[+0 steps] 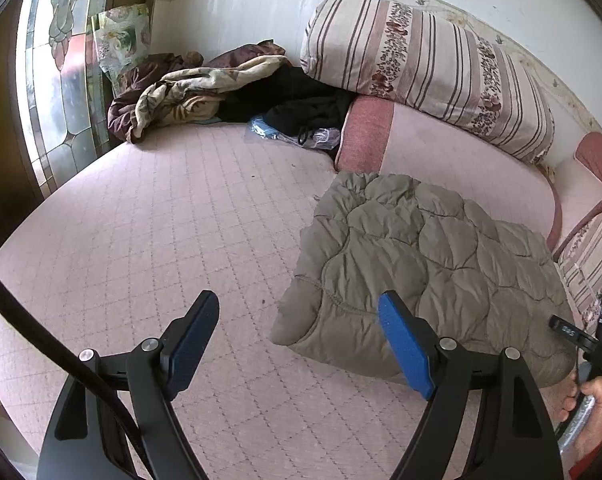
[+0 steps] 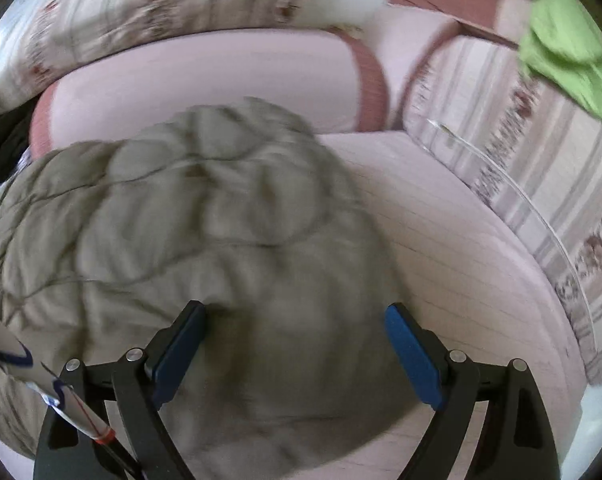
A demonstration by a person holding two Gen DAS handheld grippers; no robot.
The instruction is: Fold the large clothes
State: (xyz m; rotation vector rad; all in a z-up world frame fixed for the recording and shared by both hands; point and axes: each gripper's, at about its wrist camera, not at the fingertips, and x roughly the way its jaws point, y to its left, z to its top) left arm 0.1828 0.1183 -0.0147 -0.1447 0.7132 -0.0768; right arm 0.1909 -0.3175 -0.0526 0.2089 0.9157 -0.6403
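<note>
A grey-olive quilted puffy garment (image 1: 429,264) lies folded into a compact block on the pink quilted bed cover (image 1: 161,220). My left gripper (image 1: 297,316) is open and empty, just above the bed at the garment's near left corner. In the right wrist view the same garment (image 2: 189,220) fills the middle, blurred by motion. My right gripper (image 2: 295,320) is open and empty, hovering over the garment's near edge. The right gripper's body and the hand that holds it (image 1: 593,364) show at the right edge of the left wrist view.
A striped floral bolster (image 1: 425,68) leans on the wall above a pink cushion (image 1: 441,152). A heap of brown blanket and black clothes (image 1: 229,88) lies at the back left. A green cloth (image 2: 569,48) lies on a striped cushion (image 2: 541,168) at the right.
</note>
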